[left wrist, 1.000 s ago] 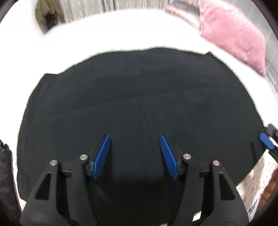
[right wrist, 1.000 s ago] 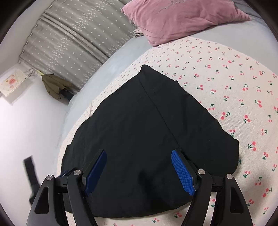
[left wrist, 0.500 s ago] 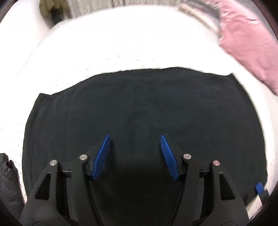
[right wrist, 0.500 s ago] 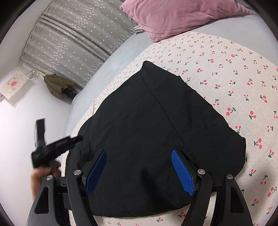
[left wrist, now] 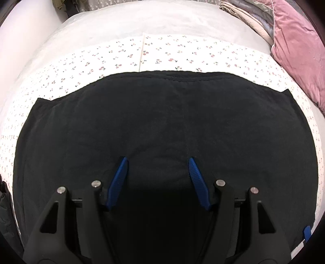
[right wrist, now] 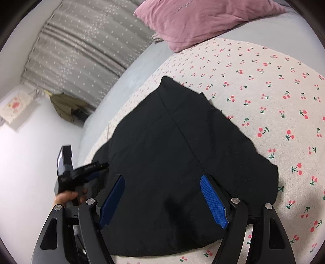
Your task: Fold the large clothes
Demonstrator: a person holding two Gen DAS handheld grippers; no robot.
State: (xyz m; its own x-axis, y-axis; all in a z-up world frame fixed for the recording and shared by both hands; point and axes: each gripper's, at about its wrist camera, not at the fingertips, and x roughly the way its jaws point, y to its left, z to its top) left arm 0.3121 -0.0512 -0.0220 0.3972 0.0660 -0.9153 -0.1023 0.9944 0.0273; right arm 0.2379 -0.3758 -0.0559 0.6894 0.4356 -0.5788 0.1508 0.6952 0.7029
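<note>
1. Fabric fills most of the left wrist view: a black garment (left wrist: 162,126) lies spread flat on the cherry-print sheet (left wrist: 166,54) of the bed, with a seam running down its middle.
2. The left gripper (left wrist: 158,178) hovers over the near part of the garment, its jaws wide apart and holding nothing; the blue pads (left wrist: 117,180) frame bare black cloth.
3. At the far right a pink pillow (left wrist: 294,44) rests on the bed beside a stack of folded bedding (left wrist: 247,14), well apart from the garment.
4. A blue tip of the other tool (left wrist: 307,232) peeks in at the lower right edge.
5. In the right wrist view, the same black garment (right wrist: 182,154) lies on the sheet (right wrist: 274,91), one corner pointing towards the pink pillow (right wrist: 203,18).
6. The right gripper (right wrist: 162,200) sits above the near edge of the garment, jaws open wide and empty.
7. To the left, a hand (right wrist: 65,198) holds the left gripper (right wrist: 91,171) near the garment's left edge.
8. A grey dotted curtain (right wrist: 81,44) hangs behind the bed, with an olive garment (right wrist: 67,106) bunched below it.
</note>
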